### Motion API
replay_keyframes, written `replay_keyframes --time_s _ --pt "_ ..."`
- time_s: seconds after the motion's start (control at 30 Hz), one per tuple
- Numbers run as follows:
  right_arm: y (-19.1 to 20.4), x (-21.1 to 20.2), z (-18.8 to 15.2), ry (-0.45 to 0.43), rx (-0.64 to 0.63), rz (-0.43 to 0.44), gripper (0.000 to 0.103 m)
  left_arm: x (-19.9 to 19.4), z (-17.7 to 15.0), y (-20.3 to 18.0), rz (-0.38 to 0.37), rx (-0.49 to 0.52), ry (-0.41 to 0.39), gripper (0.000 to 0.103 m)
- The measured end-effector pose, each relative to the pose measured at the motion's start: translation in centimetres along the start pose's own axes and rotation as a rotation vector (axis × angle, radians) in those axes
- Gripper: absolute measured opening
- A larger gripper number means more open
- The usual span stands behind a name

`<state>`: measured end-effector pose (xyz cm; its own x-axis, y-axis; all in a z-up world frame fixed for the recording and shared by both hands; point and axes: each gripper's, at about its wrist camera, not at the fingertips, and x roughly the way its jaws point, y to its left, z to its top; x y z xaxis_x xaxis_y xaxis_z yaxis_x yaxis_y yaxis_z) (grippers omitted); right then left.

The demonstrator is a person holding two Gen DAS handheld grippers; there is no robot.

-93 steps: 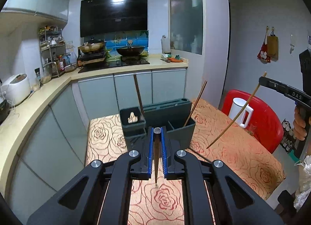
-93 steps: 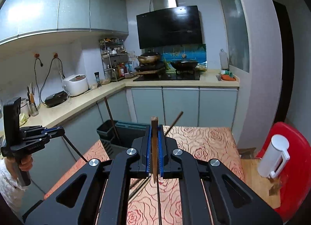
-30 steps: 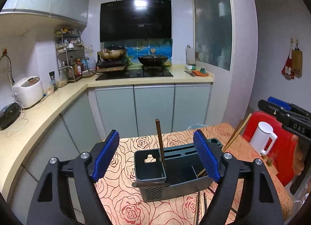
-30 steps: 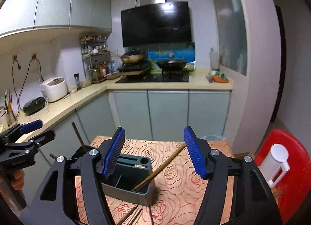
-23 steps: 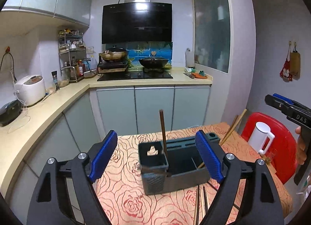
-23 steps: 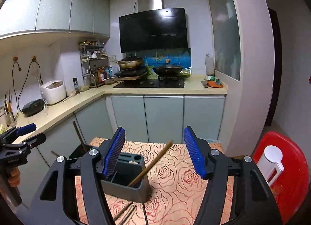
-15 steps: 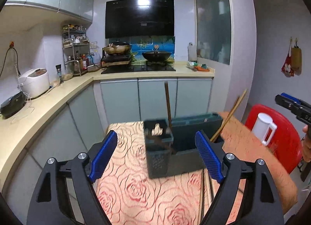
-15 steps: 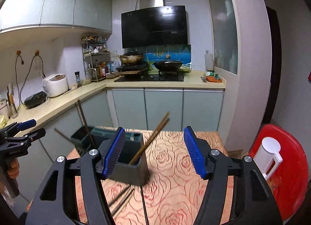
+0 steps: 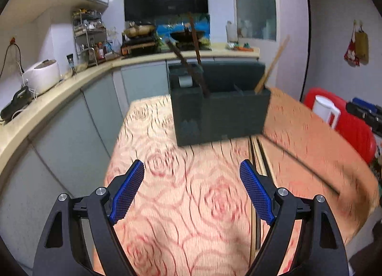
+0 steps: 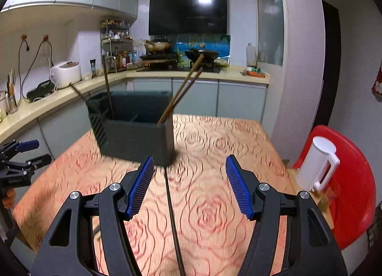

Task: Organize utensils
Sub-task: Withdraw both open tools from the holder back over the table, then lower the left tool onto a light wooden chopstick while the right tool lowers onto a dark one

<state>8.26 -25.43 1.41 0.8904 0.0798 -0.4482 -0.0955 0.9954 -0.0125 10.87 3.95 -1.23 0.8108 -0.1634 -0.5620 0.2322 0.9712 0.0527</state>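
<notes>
Right wrist view: right tongs [image 10: 188,184] spread wide, nothing between the pads, pointing down at the bench [image 10: 238,137]. One dark chopstick [image 10: 172,214] lies flat on the bench cloth, starting at the near foot of the grey utensil holder [image 10: 133,137] and running straight toward the camera, so its long axis is in line with the tongs and sits in the gap, a bit nearer the left pad. That is the relation that matters: the stick is dead ahead of and below the right tongs, lengthwise to them, so a pinch across it needs only a drop.

Holder already has leaning chopsticks [image 10: 183,92] at its right end and an upright one at its left end.

Left wrist view: left tongs [image 9: 192,186] also spread, empty. More loose sticks [image 9: 254,156] lie on the cloth to the holder's near-right, running toward the camera just outside the right pad, so off-centre for this hand. Judgement: right hand is better lined up for its stick; left needs a sideways shift.

Versus the earliest frames: both tongs were then pinching a chopstick; now both are empty and those sticks stand in the holder. Versus a second ago: both views sit lower and closer to the holder, with motion blur.
</notes>
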Motion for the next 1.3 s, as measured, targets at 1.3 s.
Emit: replay_keyframes --time_s 1.3 --pt "-3.0 0.1 -10.1 0.197 0.100 -0.030 0.053 1.4 -10.3 -2.7 -0.145 0.096 0.167 0.040"
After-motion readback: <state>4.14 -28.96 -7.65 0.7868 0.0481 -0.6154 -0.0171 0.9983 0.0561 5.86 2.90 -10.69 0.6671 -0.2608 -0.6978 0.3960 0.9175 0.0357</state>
